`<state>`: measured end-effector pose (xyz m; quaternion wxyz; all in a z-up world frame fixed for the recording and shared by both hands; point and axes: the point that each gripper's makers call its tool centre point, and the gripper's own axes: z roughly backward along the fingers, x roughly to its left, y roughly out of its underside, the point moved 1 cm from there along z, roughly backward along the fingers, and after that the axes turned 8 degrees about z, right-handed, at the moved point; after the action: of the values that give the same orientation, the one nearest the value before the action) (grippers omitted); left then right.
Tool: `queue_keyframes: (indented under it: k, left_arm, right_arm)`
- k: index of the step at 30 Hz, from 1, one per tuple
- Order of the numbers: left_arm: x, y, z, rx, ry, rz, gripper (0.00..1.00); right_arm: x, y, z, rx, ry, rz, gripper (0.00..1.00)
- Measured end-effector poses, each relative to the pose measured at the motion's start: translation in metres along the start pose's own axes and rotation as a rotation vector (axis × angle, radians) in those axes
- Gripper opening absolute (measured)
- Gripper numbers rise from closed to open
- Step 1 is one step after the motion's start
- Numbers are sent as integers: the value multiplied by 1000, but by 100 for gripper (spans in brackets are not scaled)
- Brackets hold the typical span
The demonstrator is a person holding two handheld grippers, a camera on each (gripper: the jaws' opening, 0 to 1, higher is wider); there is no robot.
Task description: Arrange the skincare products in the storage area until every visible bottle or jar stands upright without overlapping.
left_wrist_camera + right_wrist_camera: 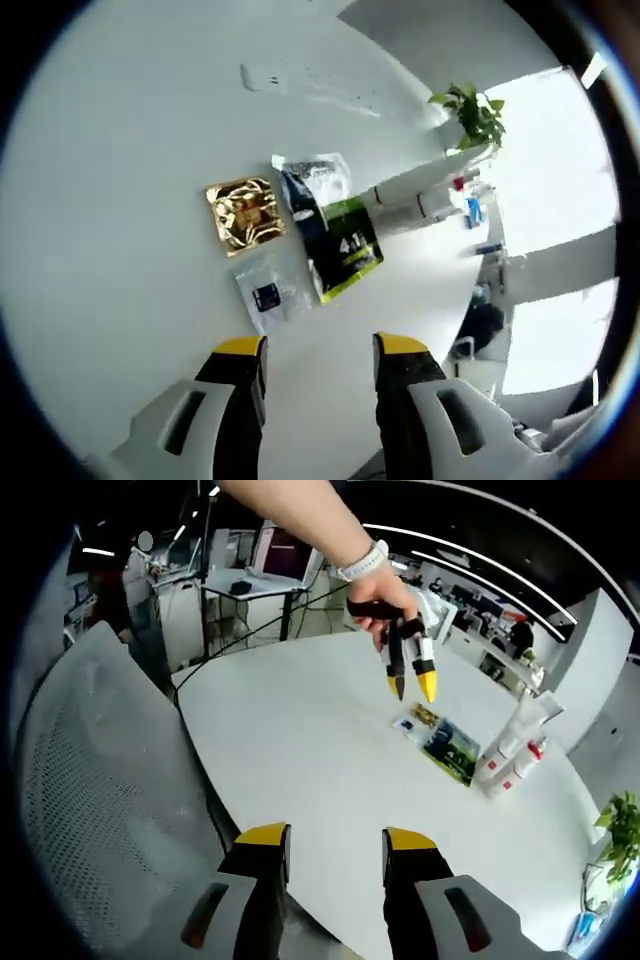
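A: In the left gripper view, where are the skincare products?

B: Near the middle of the frame, on the round white tabletop [130,300]. I see a square gold foil sachet [246,213], a clear plastic sachet with a dark label [266,291] below it, and a black flat pouch with a green edge [342,250] to the right. A silver and dark blue packet [314,182] lies above the pouch, partly under it. All lie flat. Further right, white tubes [410,193] lie near the tabletop edge, one with a red cap.

A: And the left gripper [318,350]?

B: At the bottom of the frame, its yellow-tipped jaws are apart and hold nothing, above bare tabletop, well apart from the sachets.

A: What does the right gripper view show?

B: The right gripper [336,838] is at the bottom centre, released too, nothing between its jaws. In the upper middle a hand holds the left gripper [412,687], tips pointing down above the sachets. The white tubes [520,742] stand upright at the right, beside the green-edged pouch [450,749]. A grey mesh chair [95,790] is on the left, and a green plant [622,832] at the right edge.
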<state>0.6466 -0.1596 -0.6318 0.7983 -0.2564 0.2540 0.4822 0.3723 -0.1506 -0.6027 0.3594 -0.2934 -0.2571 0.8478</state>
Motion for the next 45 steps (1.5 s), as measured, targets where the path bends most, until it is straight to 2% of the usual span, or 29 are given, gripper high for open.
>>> queue_keyframes:
  k: [2, 4, 6, 10, 11, 12, 13, 14, 15, 16, 17, 18, 19, 21, 22, 25, 26, 28, 29, 31, 32, 35, 40, 43, 45]
  left_arm:
    - [-9, 0, 13, -42, 9, -41, 40]
    - [-25, 1, 36, -125, 38, -96, 41]
    - [-37, 4, 56, -212, 70, -108, 42]
    - [-55, 22, 95, -344, 138, -108, 42]
    - [-62, 29, 106, -410, 166, -101, 41]
    - [-67, 43, 114, -419, 183, -104, 42]
    - [-71, 50, 120, -455, 192, -116, 43]
    - [-73, 53, 122, -471, 193, -112, 46]
    - [-77, 69, 127, -476, 201, -115, 50]
    - [-81, 77, 130, -490, 208, -134, 53]
    - [-84, 86, 136, -532, 190, -178, 56]
    - [-82, 94, 139, -550, 155, -217, 56]
    - [-82, 102, 143, -594, 111, -262, 55]
    - [-89, 126, 145, -597, 110, -296, 55]
    - [-91, 132, 146, -611, 102, -316, 56]
    - [-92, 155, 151, -622, 31, -445, 70]
    - [-90, 164, 154, -629, -13, -480, 75]
    - [-92, 178, 159, -636, -28, -536, 77]
    - [-91, 184, 162, -632, -36, -534, 75]
    - [-90, 192, 170, -665, -51, -546, 74]
    - [-91, 196, 177, -706, -44, -562, 75]
    - [-89, 208, 182, -732, -43, -576, 79]
    - [-71, 228, 195, -791, -115, -589, 80]
    - [-63, 239, 202, -854, -134, -577, 82]
    - [-56, 242, 208, -909, -193, -607, 88]
  right_arm:
    - [1, -2, 0, -6, -5, 7, 33]
    - [2, -3, 0, -12, -9, 13, 33]
    - [4, -4, 1, -18, -18, 17, 33]
    - [4, -8, 5, -46, -19, 19, 32]
    - [3, -10, 5, -56, -19, 1, 32]
    - [2, -11, 6, -63, -15, -3, 33]
    - [1, -12, 7, -74, -12, -8, 33]
    - [1, -15, 8, -92, -13, -20, 33]
    - [1, -15, 9, -98, -15, -24, 33]
    - [1, -16, 9, -103, -18, -27, 35]
    - [3, -19, 9, -120, -31, -41, 36]
    - [5, -21, 10, -136, -38, -59, 37]
    - [4, -22, 10, -140, -38, -58, 39]
    - [5, -24, 12, -149, -34, -47, 40]
    - [5, -24, 12, -153, -32, -41, 40]
    - [6, -28, 16, -173, -29, -26, 42]
    - [6, -31, 18, -191, -31, -22, 42]
    - [5, -36, 21, -224, -33, -38, 44]
    - [5, -38, 22, -235, -39, -40, 45]
    - [4, -40, 24, -250, -38, -51, 45]
    - [3, -43, 26, -267, -37, -61, 45]
    - [1, -47, 30, -302, -38, -79, 47]
    - [-3, -52, 37, -341, -24, -57, 52]
    - [-8, -58, 43, -390, -32, -121, 57]
    - [-13, -62, 48, -418, -23, -150, 61]
